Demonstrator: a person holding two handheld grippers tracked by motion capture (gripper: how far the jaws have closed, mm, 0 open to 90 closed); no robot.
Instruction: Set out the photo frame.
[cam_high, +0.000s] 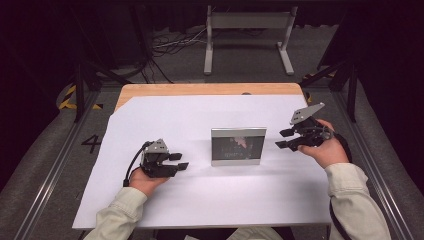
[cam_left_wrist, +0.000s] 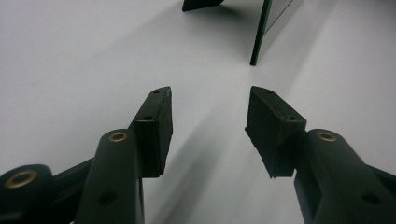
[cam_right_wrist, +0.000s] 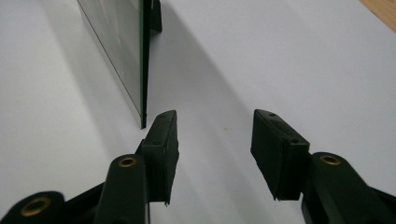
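Upright picture frame (cam_high: 238, 146) between both gaping tools, its picture dim, top cut off in gripper views

The picture frame (cam_high: 238, 146) stood upright near the middle of the white-covered surface (cam_high: 200, 200), propped from behind by a dark stand. It was rectangular, landscape, with a silver border around dark, reflective glass. Nothing touched it; its glass faced the person's side.
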